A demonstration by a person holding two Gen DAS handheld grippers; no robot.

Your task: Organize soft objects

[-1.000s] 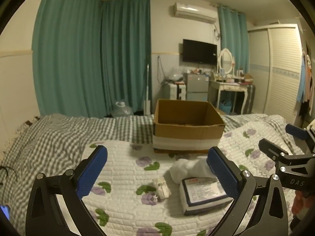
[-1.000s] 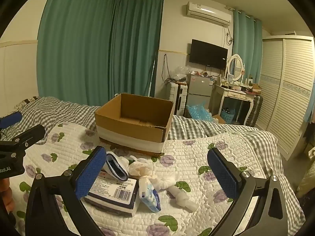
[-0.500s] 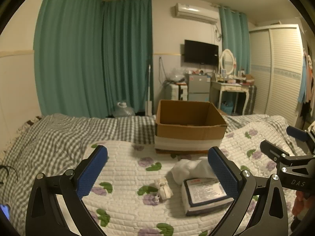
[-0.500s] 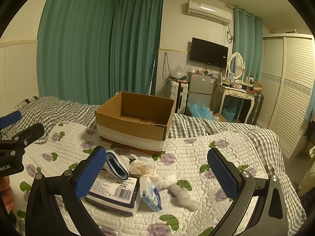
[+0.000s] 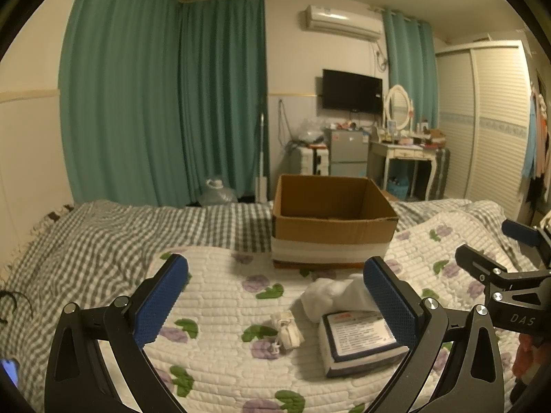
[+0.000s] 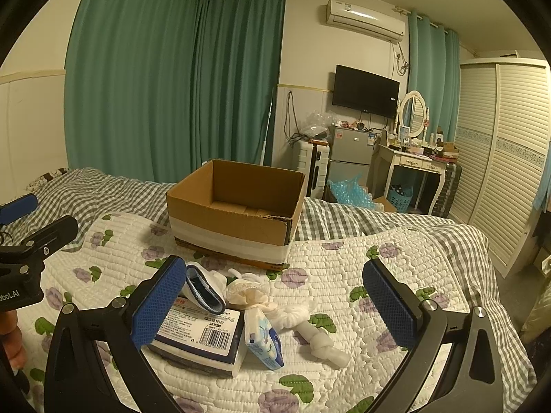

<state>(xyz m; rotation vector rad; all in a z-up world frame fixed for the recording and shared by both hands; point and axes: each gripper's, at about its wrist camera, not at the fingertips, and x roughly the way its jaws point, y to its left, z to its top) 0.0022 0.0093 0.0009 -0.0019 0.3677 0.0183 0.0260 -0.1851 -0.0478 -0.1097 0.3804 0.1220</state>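
Note:
An open cardboard box (image 5: 332,225) (image 6: 237,216) stands on the quilted bed. In front of it lies a pile of soft things: a wrapped tissue pack (image 5: 361,339) (image 6: 201,335), a white sock (image 5: 330,296), a small white bundle (image 5: 286,330), a blue-trimmed sock (image 6: 203,290), a small blue tissue packet (image 6: 263,339), a cream lace piece (image 6: 249,294) and a knotted white cloth (image 6: 318,342). My left gripper (image 5: 275,304) is open and empty above the quilt, left of the pile. My right gripper (image 6: 272,309) is open and empty over the pile.
The flowered quilt (image 5: 220,292) lies over a grey checked bedspread (image 5: 103,234). Teal curtains (image 5: 165,103), a small fridge (image 6: 349,153), a dressing table (image 6: 413,165) and a wardrobe (image 6: 506,165) stand beyond the bed. Each gripper shows at the other's view edge.
Both views have shifted slightly; the box and the pile sit a little closer. Both grippers stay open and empty.

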